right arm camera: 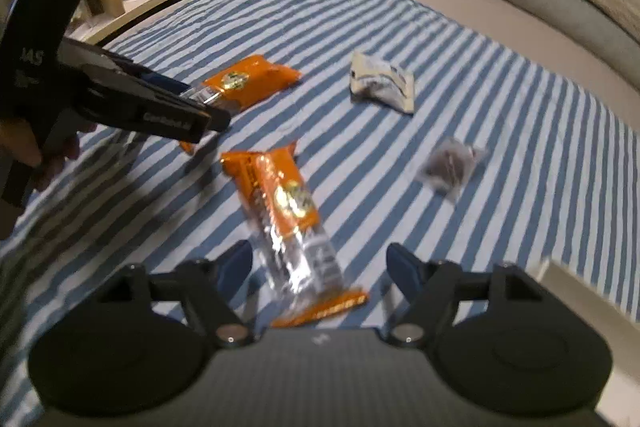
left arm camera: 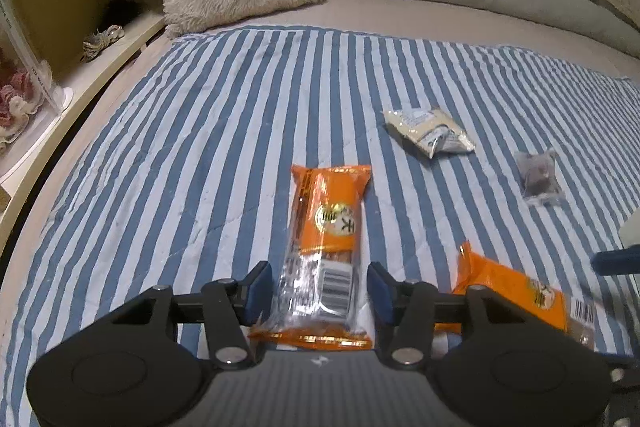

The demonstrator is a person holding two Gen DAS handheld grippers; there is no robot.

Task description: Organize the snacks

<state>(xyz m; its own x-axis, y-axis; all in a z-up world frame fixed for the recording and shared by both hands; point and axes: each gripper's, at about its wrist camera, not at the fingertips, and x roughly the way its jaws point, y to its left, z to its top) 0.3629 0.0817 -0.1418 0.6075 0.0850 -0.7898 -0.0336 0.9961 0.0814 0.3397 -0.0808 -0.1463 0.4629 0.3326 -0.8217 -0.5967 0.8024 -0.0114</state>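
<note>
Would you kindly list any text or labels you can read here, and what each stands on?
"AS": partial white lettering on the left gripper body, rest cut off.
Orange snack packet: round logo characters and barcode, too blurred to read.
Second orange packet: blurred.
White packet: print too small.

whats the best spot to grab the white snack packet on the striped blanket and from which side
Grip the white snack packet across its narrow width near the middle, coming down from above. It lies flat and apart from the orange packets and the small grey packet, so nothing blocks either finger; its crimped end looks too flimsy to hold.
</note>
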